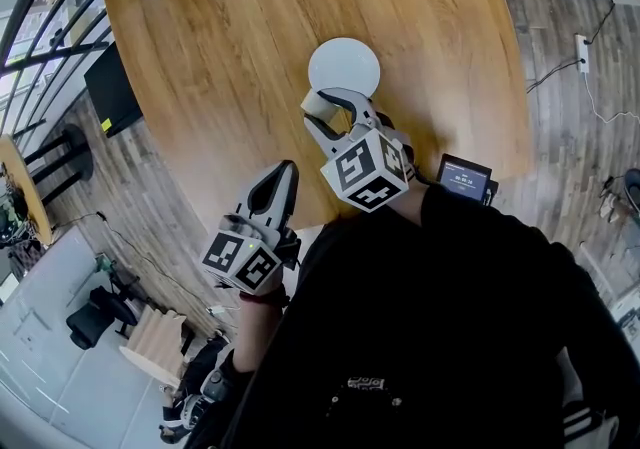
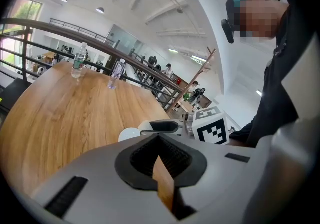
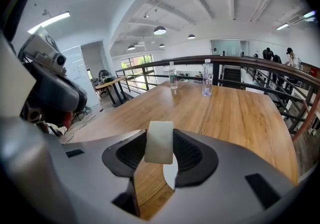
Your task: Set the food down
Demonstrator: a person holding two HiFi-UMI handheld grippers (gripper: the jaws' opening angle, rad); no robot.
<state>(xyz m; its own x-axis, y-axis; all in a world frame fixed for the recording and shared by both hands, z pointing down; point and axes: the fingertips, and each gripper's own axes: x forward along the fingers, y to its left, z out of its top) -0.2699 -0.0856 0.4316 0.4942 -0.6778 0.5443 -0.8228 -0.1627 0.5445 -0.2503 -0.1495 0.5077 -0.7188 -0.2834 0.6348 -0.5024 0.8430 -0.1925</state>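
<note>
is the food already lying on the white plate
No, the pale food piece is clamped between the right gripper's jaws, not on the white plate.

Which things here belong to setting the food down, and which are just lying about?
In the job:
- pale food piece, clamped in the right gripper
- white plate
- wooden table

Lying about:
- two water bottles at the table's far side
- small screen device beside the person
- left gripper, shut and empty

Open-plan office on a mezzanine: large wooden table (image 1: 200, 57) beside a metal railing (image 3: 240, 60), water bottles (image 3: 207, 84), pendant ceiling lamps (image 3: 160, 30), people (image 2: 168, 71) at desks beyond.
</note>
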